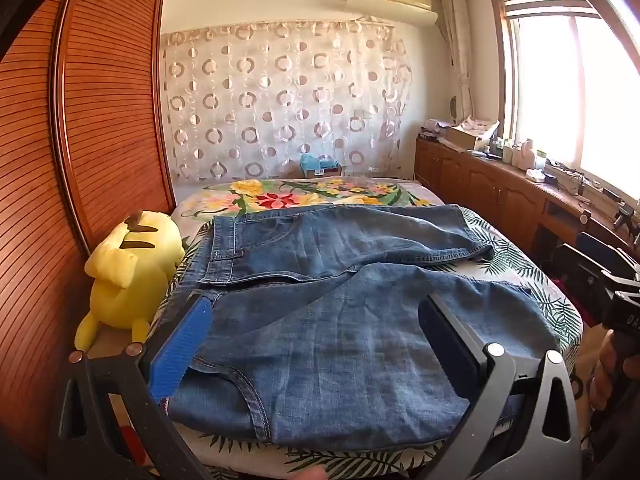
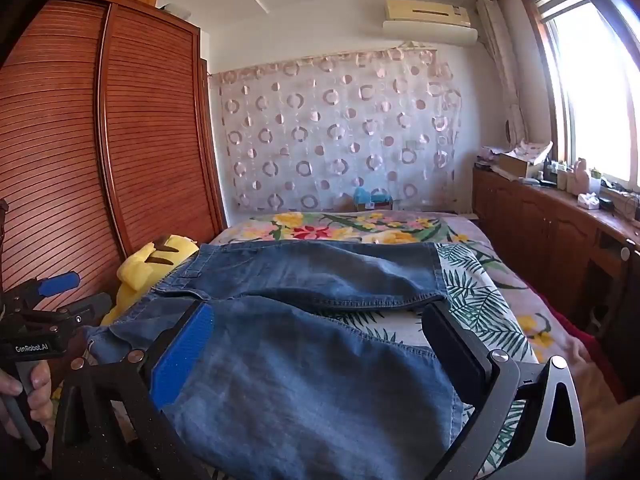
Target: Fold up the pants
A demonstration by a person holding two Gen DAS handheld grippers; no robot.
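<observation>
One pair of blue denim pants (image 1: 320,300) lies flat on the bed (image 1: 520,276), which has a sheet printed with green leaves and coloured flowers. Its long axis runs across the bed, from left to right in both views. The waistband (image 1: 224,248) is at the left end, near the wardrobe, and the two legs point to the right, toward the window side. The two legs are a little apart at the right: the far leg (image 2: 320,272) ends in a stitched hem, and the near leg (image 2: 312,392) lies closer to the cameras and spreads wider.

There are two tongs. The left tongs (image 1: 320,344) stand wide apart above the near part of the pants, by the waist; one finger carries a blue ribbed pad (image 1: 182,344) and the other a black pad (image 1: 448,332). They clamp nothing. The right tongs (image 2: 316,356) are also wide apart, over the near leg, with nothing between the pads pressed.

One yellow plush toy (image 1: 132,272) sits at the left edge of the bed, just beside the waistband. One brown wooden wardrobe with slatted doors (image 1: 100,100) stands behind it. One white air conditioner (image 2: 428,20) hangs on the far wall above a curtain with ring pattern (image 1: 280,100).
</observation>
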